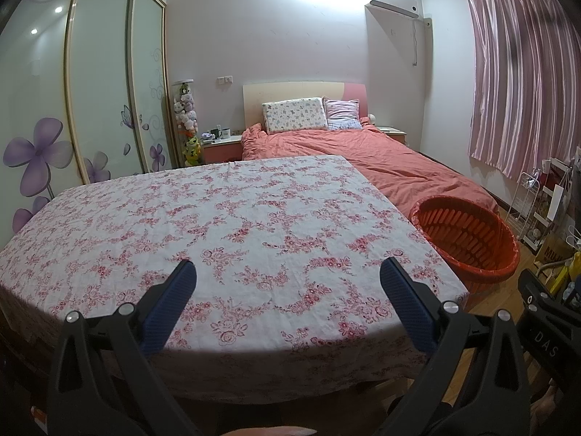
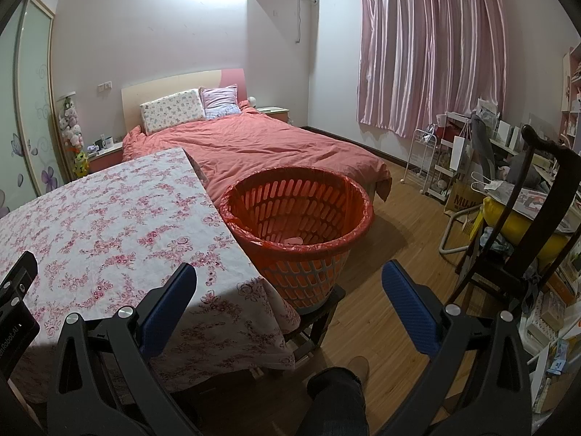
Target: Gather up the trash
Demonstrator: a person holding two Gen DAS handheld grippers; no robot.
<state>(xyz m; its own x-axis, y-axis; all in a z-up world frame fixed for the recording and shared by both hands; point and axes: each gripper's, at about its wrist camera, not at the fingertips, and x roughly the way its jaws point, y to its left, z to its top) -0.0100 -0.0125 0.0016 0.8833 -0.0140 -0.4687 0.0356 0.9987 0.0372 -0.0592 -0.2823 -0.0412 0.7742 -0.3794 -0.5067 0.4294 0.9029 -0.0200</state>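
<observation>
Pale item [image 2: 293, 240] inside basket [image 2: 254, 196] — possibly paper, too small to identify; nightstand clutter [image 1: 218, 134] indistinct.

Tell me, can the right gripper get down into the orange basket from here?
Probably yes: the right gripper is open and holds nothing, and the orange basket stands just ahead beside the table, its mouth uncovered.

Ahead of you the table under its pink-flowered white cloth [image 1: 232, 225] lies bare. The red slatted plastic basket [image 2: 297, 225] stands just beside the table's right edge, its mouth unobstructed; right of the basket a dark wooden chair [image 2: 526, 218] narrows the floor.
</observation>
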